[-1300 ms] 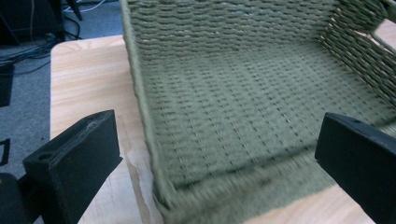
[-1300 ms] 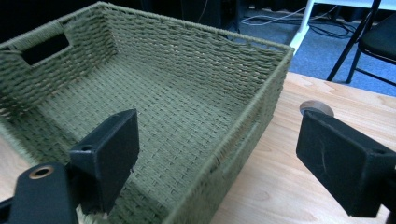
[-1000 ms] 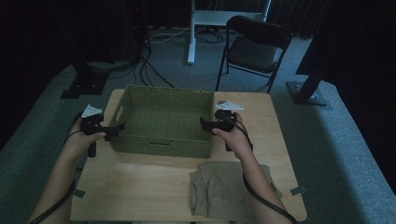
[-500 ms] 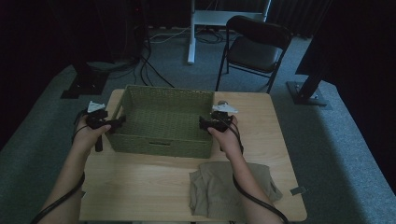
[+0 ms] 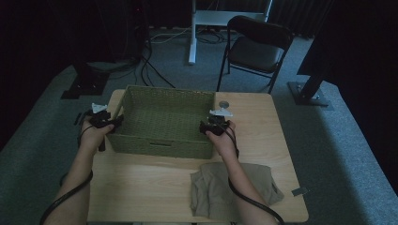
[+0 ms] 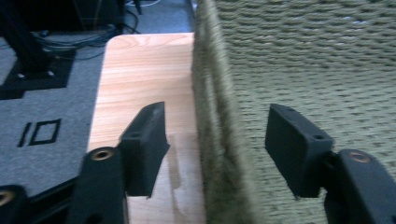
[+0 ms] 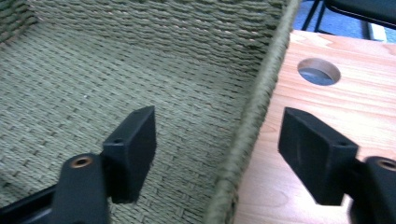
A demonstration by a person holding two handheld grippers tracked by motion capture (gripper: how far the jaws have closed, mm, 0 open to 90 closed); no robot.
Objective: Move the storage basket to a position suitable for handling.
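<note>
Bench (image 5: 155, 187): pale wood, a round hole near the far right corner, grey carpet all around.

Basket (image 5: 164, 115): woven, olive green, rectangular, open-topped and empty, sitting on the far half of the bench, towards the left. Probably light for its bulk. Walls look fairly stiff but likely to flex a little under a pinch; rough weave should give good purchase, so little risk of slipping. Not fragile. Best taken at the rolled rim of the two short walls, one side each, lifted evenly to keep it level.

Cloth (image 5: 230, 187): drab, crumpled, lying on the near right of the bench, well apart from the basket's rim, partly under the right forearm.

Left tongs (image 5: 115, 123): astride the left wall, one jaw outside over the bench, one inside over the woven floor. Just been narrowing, yet clear gaps on both sides of the rim in the left gripper view, so nothing clamped yet.

Right tongs (image 5: 205, 126): astride the right wall in the same way. Also just been narrowing, with the rim between the jaws untouched, so likewise released.
</note>
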